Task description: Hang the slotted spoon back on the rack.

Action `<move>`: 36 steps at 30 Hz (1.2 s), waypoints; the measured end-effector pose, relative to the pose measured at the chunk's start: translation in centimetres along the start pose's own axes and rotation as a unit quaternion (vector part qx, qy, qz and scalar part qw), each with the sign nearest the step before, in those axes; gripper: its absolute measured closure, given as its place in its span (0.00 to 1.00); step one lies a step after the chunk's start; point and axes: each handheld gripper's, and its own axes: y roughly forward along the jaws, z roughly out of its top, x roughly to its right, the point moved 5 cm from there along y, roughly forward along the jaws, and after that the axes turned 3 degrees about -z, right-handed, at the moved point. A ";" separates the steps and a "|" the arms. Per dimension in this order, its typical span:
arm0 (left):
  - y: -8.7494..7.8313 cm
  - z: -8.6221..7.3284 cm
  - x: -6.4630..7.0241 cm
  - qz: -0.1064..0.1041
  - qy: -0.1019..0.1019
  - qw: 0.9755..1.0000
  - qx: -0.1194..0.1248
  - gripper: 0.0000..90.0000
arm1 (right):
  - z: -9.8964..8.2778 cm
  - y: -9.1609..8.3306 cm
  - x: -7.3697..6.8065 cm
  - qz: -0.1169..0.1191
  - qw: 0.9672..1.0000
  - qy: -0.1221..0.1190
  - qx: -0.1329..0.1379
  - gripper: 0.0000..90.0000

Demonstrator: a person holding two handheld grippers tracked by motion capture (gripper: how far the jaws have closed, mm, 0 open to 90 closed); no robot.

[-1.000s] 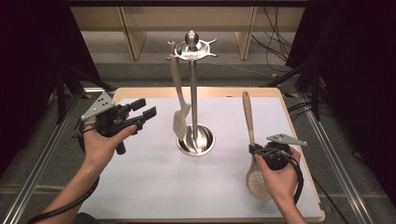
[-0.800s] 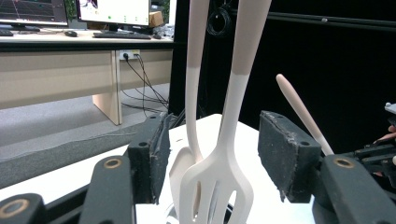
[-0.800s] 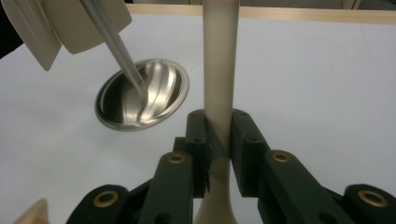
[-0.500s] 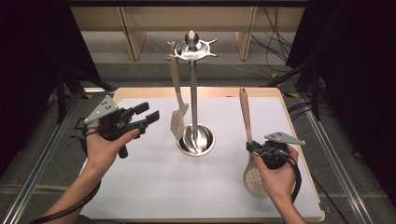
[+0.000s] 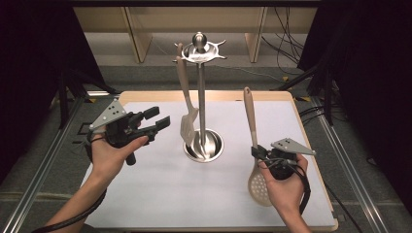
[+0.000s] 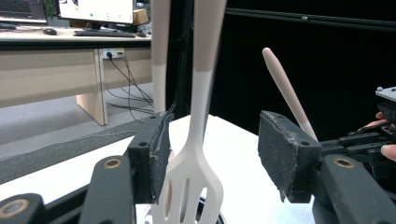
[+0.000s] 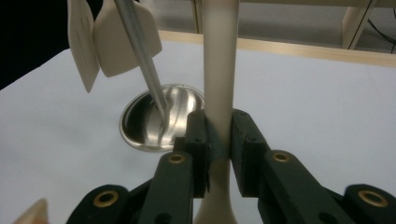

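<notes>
Right gripper [image 5: 258, 153] has lifted the round, perforated beige spoon [image 5: 253, 137].

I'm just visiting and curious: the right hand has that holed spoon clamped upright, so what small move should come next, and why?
Probably lift the skimmer spoon higher and carry it toward the stand's top hooks. The right tool is shut on its handle, whose tip sits well below the hook ring, where a slotted spatula already hangs. The left tool waits open.

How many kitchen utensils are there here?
2. A slotted spatula hangs on the metal stand; a skimmer spoon is clamped in the right gripper. Others may hide behind the stand.
</notes>
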 end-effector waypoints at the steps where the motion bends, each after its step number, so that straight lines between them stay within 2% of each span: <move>1: 0.1 0.1 0.1 -0.001 0.001 1.000 0.000 0.48 | 0.1 0.1 -0.1 0.006 1.000 0.000 0.009 0.88; 2: 0.2 0.2 0.1 -0.002 0.004 1.000 0.000 0.48 | 0.1 0.0 -0.1 0.001 1.000 -0.009 0.007 0.88; 5: 0.6 0.3 0.6 -0.007 0.007 1.000 0.000 0.48 | 0.3 -0.2 -0.5 0.004 1.000 -0.013 0.010 0.88; 6: 0.7 0.3 0.8 -0.010 0.007 1.000 -0.001 0.48 | 0.5 -0.3 -0.5 0.003 1.000 -0.021 0.015 0.88; 7: 1.0 0.4 1.1 -0.014 0.008 1.000 -0.003 0.48 | 0.5 -0.3 -0.7 0.010 1.000 -0.015 0.020 0.88; 8: 1.1 0.4 1.3 -0.017 0.008 1.000 -0.003 0.48 | 0.6 -0.4 -0.8 0.004 1.000 -0.016 0.021 0.88; 11: 1.8 0.8 2.2 -0.026 0.011 1.000 -0.002 0.47 | 0.7 -0.6 -1.2 0.008 1.000 -0.007 0.021 0.88; 14: 2.8 0.9 3.0 -0.040 0.016 0.999 -0.006 0.47 | 0.9 -0.7 -1.2 0.007 0.999 -0.024 0.032 0.88; 16: 3.5 0.9 3.6 -0.049 0.016 0.999 -0.012 0.47 | 1.0 -0.8 -1.6 0.014 0.999 -0.012 0.032 0.88; 17: 3.9 0.9 3.9 -0.053 0.015 0.998 -0.014 0.47 | 1.1 -0.8 -1.4 0.011 0.999 -0.027 0.036 0.88; 18: 4.4 1.0 4.1 -0.063 0.028 0.997 -0.015 0.47 | 1.1 -0.8 -1.4 0.008 0.999 -0.026 0.036 0.88; 20: 5.0 0.8 4.8 -0.068 0.013 0.997 -0.026 0.47 | 1.1 -0.9 -1.6 0.010 0.999 -0.026 0.036 0.88; 22: 5.7 0.8 5.3 -0.073 0.013 0.997 -0.031 0.47 | 1.2 -1.1 -1.7 0.015 0.999 -0.026 0.034 0.88; 23: 5.9 0.8 5.3 -0.077 0.018 0.996 -0.036 0.47 | 1.2 -1.1 -1.6 0.010 0.999 -0.034 0.037 0.88; 25: 6.7 0.9 5.8 -0.080 0.014 0.996 -0.037 0.47 | 1.3 -1.1 -1.9 0.017 0.999 -0.029 0.040 0.88; 26: 6.9 0.9 5.9 -0.082 0.016 0.996 -0.040 0.46 | 1.2 -1.2 -2.2 0.019 0.999 -0.017 0.037 0.88; 28: 7.7 1.0 6.3 -0.086 0.015 0.995 -0.045 0.46 | 1.3 -1.3 -2.2 0.019 0.999 -0.026 0.038 0.88; 29: 7.9 1.0 6.5 -0.090 0.014 0.995 -0.046 0.46 | 1.4 -1.2 -2.3 0.021 0.998 -0.037 0.046 0.88; 30: 8.2 1.0 6.7 -0.097 0.010 0.994 -0.049 0.46 | 1.3 -1.3 -2.7 0.029 0.999 -0.021 0.038 0.88; 31: 8.6 1.0 6.9 -0.104 0.002 0.993 -0.051 0.46 | 1.4 -1.3 -2.7 0.026 0.998 -0.032 0.041 0.88; 33: 9.0 0.9 7.2 -0.105 0.003 0.993 -0.053 0.46 | 1.4 -1.3 -3.2 0.033 0.998 -0.026 0.045 0.88; 36: 9.5 0.9 7.7 -0.110 0.001 0.992 -0.054 0.46 | 1.5 -1.4 -3.4 0.033 0.998 -0.042 0.044 0.88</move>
